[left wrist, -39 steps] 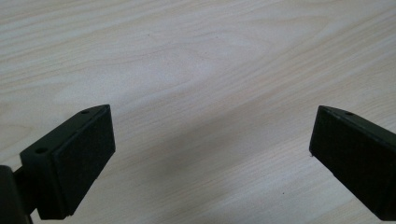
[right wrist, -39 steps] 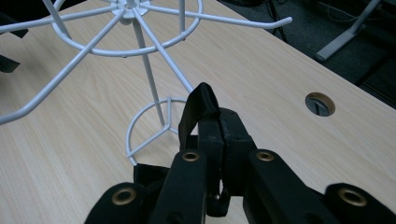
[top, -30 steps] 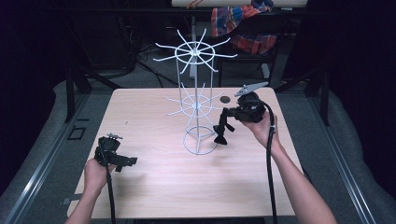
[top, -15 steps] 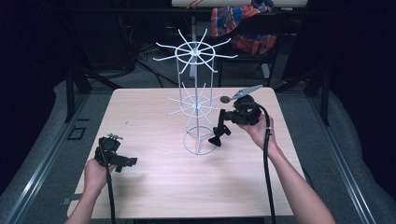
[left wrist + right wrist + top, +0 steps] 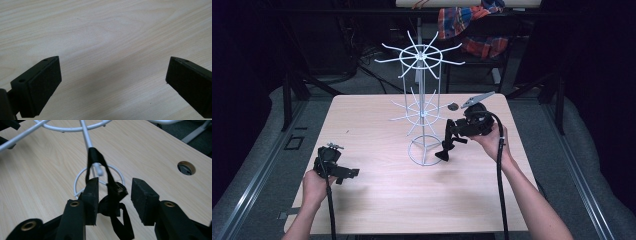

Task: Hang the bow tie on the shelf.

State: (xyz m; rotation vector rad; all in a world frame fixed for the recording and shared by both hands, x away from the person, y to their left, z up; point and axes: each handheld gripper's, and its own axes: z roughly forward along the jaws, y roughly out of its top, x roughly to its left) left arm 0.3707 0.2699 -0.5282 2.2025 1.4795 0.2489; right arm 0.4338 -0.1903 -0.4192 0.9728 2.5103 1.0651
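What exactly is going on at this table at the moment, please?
A person holds a gripper in each hand at a wooden table. The right gripper, jaws open, is at a black strap looped over a hook of the white wire rack. The left gripper rests open over bare tabletop, away from the rack.

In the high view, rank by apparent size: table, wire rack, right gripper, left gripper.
1. Table
2. Wire rack
3. Right gripper
4. Left gripper, slightly smaller than the right; differing distance from the camera makes that unsure.
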